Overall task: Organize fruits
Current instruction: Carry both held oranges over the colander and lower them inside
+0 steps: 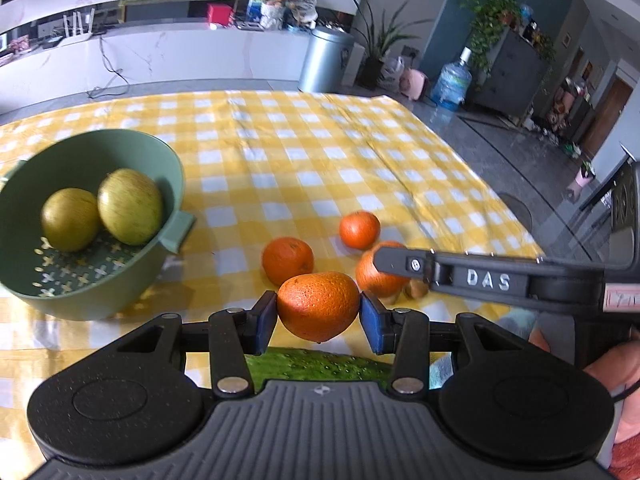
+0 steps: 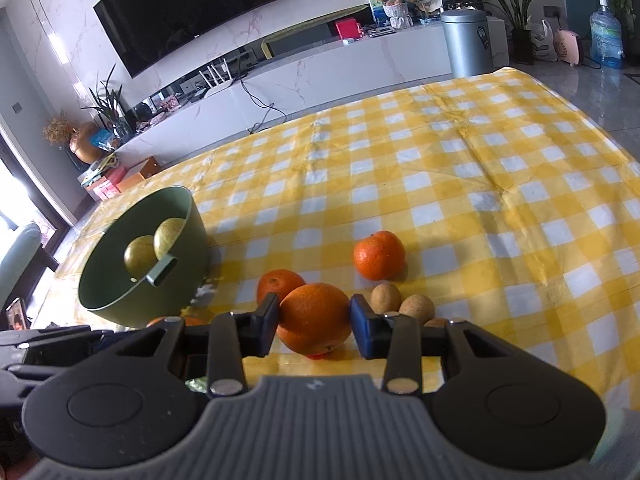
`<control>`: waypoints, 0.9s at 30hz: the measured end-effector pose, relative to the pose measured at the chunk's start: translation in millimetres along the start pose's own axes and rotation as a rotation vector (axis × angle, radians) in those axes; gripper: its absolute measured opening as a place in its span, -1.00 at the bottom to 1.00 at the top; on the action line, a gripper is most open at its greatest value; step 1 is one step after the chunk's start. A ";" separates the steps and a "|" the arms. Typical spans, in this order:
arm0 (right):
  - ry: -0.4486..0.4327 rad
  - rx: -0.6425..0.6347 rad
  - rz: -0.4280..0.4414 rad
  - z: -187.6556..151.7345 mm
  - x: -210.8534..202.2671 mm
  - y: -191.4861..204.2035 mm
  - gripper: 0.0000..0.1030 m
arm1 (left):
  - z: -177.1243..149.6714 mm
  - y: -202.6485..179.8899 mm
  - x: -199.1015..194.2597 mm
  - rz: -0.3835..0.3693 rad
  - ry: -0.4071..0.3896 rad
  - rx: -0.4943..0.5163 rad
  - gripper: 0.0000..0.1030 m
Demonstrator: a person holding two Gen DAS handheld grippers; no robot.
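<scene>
My left gripper [image 1: 319, 312] is shut on an orange [image 1: 318, 305] and holds it above the yellow checked cloth [image 1: 320, 152]. My right gripper [image 2: 314, 316] is shut on another orange [image 2: 314, 318]; in the left wrist view its finger [image 1: 460, 274] reaches over that orange [image 1: 378, 274]. Two more oranges [image 1: 287, 260] [image 1: 359, 229] lie on the cloth. A green colander bowl [image 1: 86, 300] on the left holds two yellow-green fruits [image 1: 130, 206] [image 1: 70, 219]. The bowl [image 2: 168, 300] also shows in the right wrist view.
Small brown kiwis [image 2: 416, 307] [image 2: 385, 298] lie by the right gripper. A green cucumber [image 1: 320, 366] lies under the left gripper. The cloth's right edge drops to the floor. A cabinet, bin and plants stand beyond the table.
</scene>
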State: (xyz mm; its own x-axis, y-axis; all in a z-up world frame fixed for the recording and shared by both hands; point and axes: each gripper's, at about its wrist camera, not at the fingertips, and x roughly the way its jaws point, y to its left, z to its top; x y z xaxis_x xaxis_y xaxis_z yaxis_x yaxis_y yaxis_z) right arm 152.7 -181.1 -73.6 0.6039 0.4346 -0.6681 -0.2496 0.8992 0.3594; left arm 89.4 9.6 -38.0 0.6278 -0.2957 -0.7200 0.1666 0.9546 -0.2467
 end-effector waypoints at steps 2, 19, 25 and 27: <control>0.000 -0.001 0.013 0.2 -2.6 3.6 -0.31 | 2.8 3.1 -5.2 0.011 -0.013 -0.012 -0.03; -0.030 -0.157 0.162 37.0 -0.3 80.1 -0.32 | 34.9 69.2 -43.3 0.138 -0.099 -0.201 -0.03; 0.012 -0.262 0.207 50.8 21.9 112.2 -0.33 | 46.0 112.6 -40.0 0.126 -0.052 -0.315 -0.03; 0.025 -0.298 0.211 54.2 28.5 122.2 -0.33 | 49.3 122.7 -34.9 0.129 -0.033 -0.333 -0.03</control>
State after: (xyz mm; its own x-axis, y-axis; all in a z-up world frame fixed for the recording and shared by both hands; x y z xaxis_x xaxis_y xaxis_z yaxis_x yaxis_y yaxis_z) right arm 180.5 -61.6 -13.4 0.4981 0.6099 -0.6163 -0.5788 0.7631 0.2874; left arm 125.4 138.7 -11.2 0.6526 -0.1672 -0.7390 -0.1689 0.9187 -0.3570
